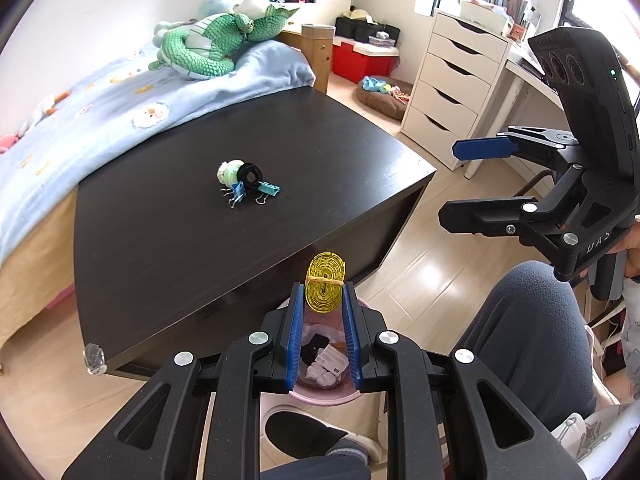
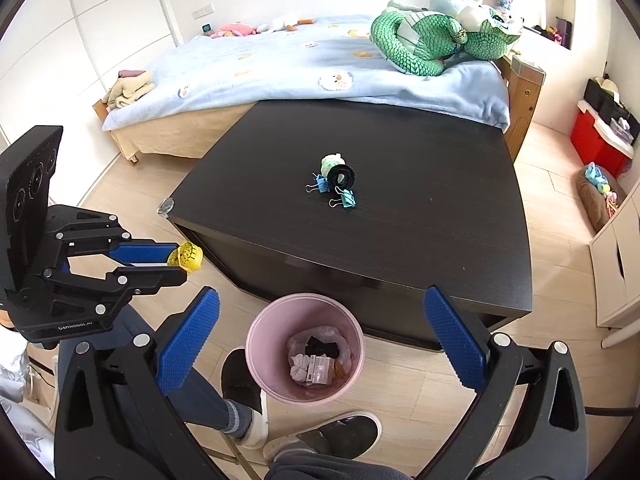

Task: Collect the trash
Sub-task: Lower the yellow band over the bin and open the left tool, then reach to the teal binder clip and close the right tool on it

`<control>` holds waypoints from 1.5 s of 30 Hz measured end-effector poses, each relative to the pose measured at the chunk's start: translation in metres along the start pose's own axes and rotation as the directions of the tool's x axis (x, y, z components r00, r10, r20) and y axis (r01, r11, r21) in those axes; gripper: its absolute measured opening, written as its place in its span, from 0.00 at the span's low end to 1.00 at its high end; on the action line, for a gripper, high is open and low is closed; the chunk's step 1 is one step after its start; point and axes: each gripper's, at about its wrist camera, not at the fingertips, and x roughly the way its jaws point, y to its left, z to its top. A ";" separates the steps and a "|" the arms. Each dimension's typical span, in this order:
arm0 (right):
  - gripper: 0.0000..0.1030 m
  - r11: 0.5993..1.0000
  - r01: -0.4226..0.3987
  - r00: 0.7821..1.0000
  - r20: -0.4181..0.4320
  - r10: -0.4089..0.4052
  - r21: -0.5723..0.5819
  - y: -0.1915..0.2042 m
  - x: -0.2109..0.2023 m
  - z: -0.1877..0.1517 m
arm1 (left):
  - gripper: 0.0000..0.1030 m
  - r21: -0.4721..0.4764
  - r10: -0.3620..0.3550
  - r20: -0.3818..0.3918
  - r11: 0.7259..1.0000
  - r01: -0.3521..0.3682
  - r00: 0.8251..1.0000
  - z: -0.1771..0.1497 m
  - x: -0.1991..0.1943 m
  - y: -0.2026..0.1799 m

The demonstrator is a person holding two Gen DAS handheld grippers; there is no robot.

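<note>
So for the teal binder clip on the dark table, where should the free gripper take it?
Take the teal binder clip by its folded teal body, coming from above with the open right gripper. Its wire handles lie flat toward the table's near edge, too thin to pinch, and the black tape roll crowds the far side.

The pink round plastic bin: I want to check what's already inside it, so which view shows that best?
The right wrist view: the pink round plastic bin sits unobstructed between the open right tongs, showing crumpled white tissue and a small box. In the left wrist view the bin is mostly hidden behind the left tongs.
</note>
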 end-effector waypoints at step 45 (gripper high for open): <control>0.97 0.999 -0.004 1.000 0.029 0.003 0.036 -0.011 0.008 0.010 | 0.92 -0.137 0.122 0.131 0.985 -0.104 0.984 0.011 -0.005 0.035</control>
